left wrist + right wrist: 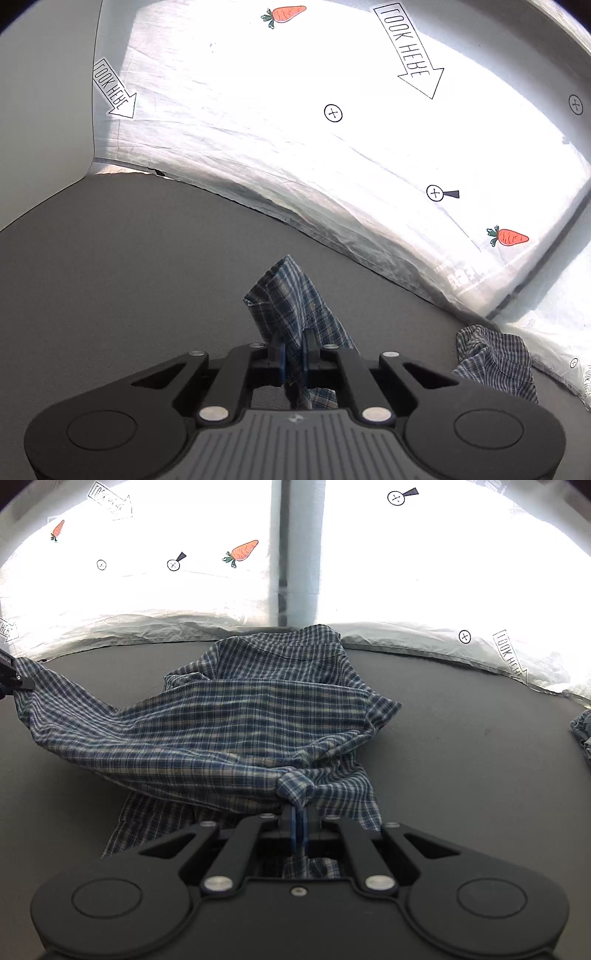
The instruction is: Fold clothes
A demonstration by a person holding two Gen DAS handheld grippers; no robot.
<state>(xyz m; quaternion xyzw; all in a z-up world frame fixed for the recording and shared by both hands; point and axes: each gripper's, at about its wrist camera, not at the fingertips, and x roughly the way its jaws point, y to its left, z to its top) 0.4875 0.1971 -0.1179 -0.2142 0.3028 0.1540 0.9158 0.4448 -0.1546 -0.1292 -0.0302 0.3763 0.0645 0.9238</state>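
Left wrist view: the left tongs [293, 354] have their two fingers pressed together on a corner of the checked shirt [291, 299], and the pinched cloth stands up just ahead of the fingertips. Off to the right of the tongs, near the white sheet [295, 147] that backs the grey table [129, 277], lies a further bunch of checked cloth [495, 354]; whether it belongs to the same shirt I cannot tell from here.

Right wrist view: the right tongs [299, 821] are likewise closed, gripping a gathered knot of the shirt directly in front of the fingertips. The cloth runs from there far to the left, where the other tongs hold its opposite corner at the picture's edge, so one edge is stretched between the two while the bulk sags rumpled on the table ahead. At the far right rim lies part of another garment [581, 734], bluish.

By my reading the shirt is being spread or lined up for a fold. The next move calls for both grips to travel together, keeping the edge taut.

Count: two tongs, one checked shirt held, one other garment in part.
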